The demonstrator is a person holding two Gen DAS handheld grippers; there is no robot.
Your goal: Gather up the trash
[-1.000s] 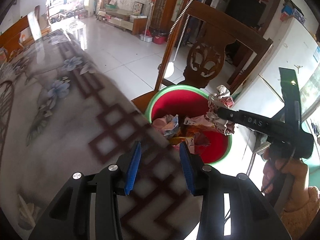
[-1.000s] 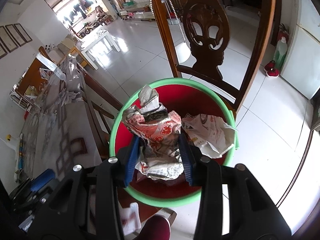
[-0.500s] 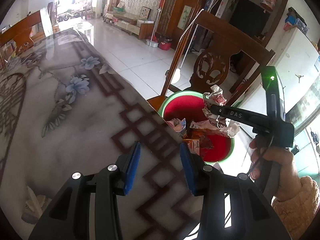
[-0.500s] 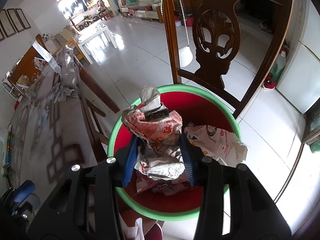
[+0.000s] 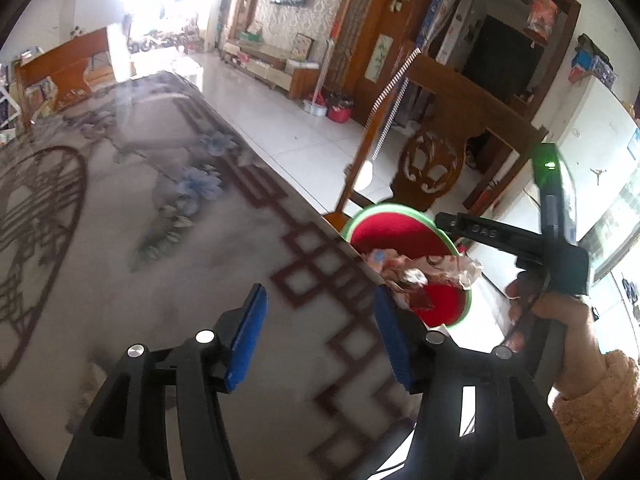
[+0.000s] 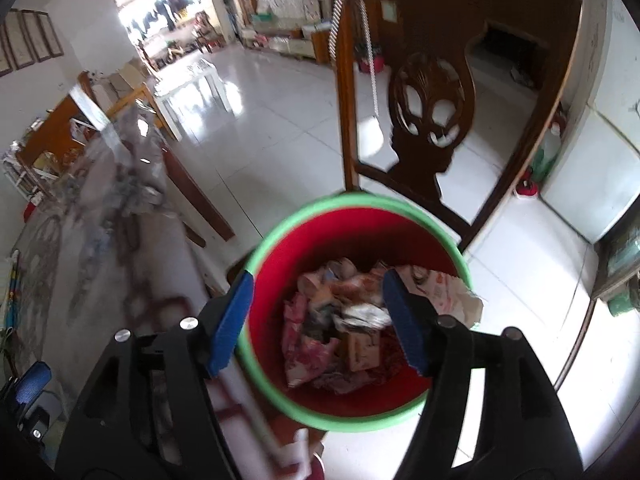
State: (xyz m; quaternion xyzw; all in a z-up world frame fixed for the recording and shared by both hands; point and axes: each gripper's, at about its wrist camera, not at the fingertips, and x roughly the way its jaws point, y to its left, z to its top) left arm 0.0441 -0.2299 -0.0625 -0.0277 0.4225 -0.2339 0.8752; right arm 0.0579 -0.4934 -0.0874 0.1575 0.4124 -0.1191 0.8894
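Crumpled wrappers (image 6: 340,320) lie heaped inside the red, green-rimmed bin (image 6: 280,236), one printed sheet (image 6: 448,292) draped over its right rim.

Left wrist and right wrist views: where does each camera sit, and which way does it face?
Left wrist: on the left claw, open, looking across the patterned table toward the bin; the right claw and hand show.
Right wrist: on the right claw, open, looking down into the bin of crumpled wrappers.
Shared: bin, wrappers, carved chair, table.
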